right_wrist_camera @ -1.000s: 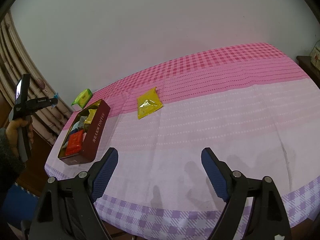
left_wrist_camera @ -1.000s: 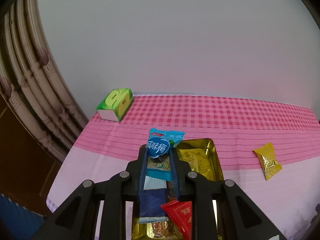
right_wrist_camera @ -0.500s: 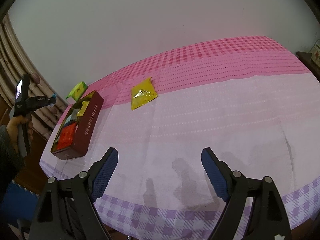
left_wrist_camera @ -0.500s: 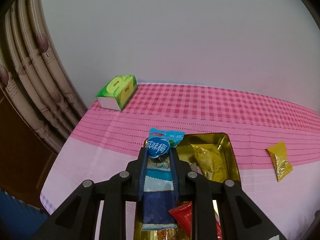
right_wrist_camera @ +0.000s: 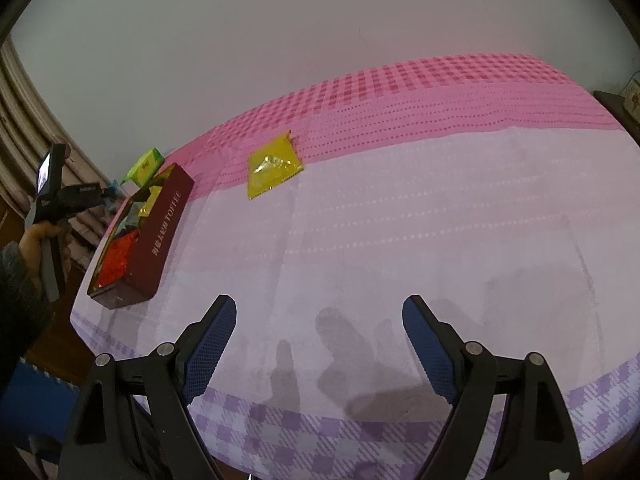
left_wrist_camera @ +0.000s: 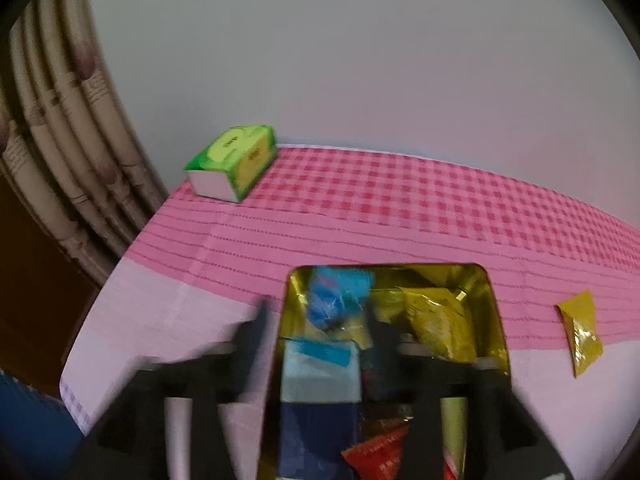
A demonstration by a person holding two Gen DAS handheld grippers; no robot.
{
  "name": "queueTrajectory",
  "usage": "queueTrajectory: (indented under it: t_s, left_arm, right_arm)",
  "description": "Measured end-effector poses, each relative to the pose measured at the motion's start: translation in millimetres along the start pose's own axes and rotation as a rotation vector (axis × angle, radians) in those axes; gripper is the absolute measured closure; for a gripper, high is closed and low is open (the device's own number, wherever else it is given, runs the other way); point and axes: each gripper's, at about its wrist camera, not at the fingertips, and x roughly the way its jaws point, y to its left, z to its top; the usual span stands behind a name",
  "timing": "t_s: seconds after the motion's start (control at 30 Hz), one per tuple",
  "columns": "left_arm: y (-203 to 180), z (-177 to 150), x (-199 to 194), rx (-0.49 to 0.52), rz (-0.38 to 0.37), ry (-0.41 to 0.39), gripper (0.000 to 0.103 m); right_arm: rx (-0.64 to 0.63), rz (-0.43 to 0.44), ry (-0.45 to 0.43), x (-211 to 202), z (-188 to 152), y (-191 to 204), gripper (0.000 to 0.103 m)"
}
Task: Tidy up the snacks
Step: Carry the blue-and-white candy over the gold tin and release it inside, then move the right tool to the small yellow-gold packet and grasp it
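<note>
My left gripper [left_wrist_camera: 320, 328] hangs over the gold-lined tin [left_wrist_camera: 496, 320], blurred, and its jaws are opening wide. The blue plum-candy packet [left_wrist_camera: 334, 300] is loose between them, free of the pads, at the tin's far end. The tin also holds a yellow packet [left_wrist_camera: 436, 324], a red packet [left_wrist_camera: 376, 456] and a pale and dark blue one [left_wrist_camera: 320, 376]. Another yellow packet [left_wrist_camera: 580, 332] lies on the pink cloth to the tin's right. My right gripper [right_wrist_camera: 320, 328] stands open and empty over the near table edge, far from that yellow packet [right_wrist_camera: 272, 168] and the maroon tin [right_wrist_camera: 164, 232].
A green tissue box [left_wrist_camera: 236, 160] sits at the table's far left corner by the curtain [left_wrist_camera: 60, 120]. In the right wrist view a hand [right_wrist_camera: 40, 236] holds the left gripper [right_wrist_camera: 80, 196] at the table's left edge. The cloth [right_wrist_camera: 440, 220] spreads wide to the right.
The left gripper's jaws went from shut on the blue packet to wide apart, and the packet dropped toward the tin. The left gripper came lower over the tin. The right gripper sank slightly.
</note>
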Motion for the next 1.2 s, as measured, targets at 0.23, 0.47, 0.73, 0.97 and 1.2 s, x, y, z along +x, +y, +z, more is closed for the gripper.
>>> queueTrajectory:
  t_s: [0.23, 0.47, 0.73, 0.97, 1.2]
  left_arm:
    - [21, -2, -36, -0.029, -0.074, -0.153, 0.024]
    - [31, -49, -76, 0.020, -0.112, -0.180, 0.024]
    - [39, -108, -101, -0.044, -0.195, -0.124, 0.024]
    - [43, -112, -111, -0.067, -0.264, -0.142, 0.024]
    - [51, -112, -100, -0.098, -0.293, -0.102, 0.024]
  right_arm:
    - [-0.019, -0.017, 0.026, 11, -6, 1, 0.020]
    - [-0.087, -0.084, 0.040, 36, 3, 16, 0.020]
    - [-0.254, -0.139, 0.021, 93, 59, 67, 0.020]
    - [-0.384, -0.192, 0.018, 162, 116, 110, 0.020]
    - [-0.354, -0.243, 0.037, 196, 136, 114, 0.052]
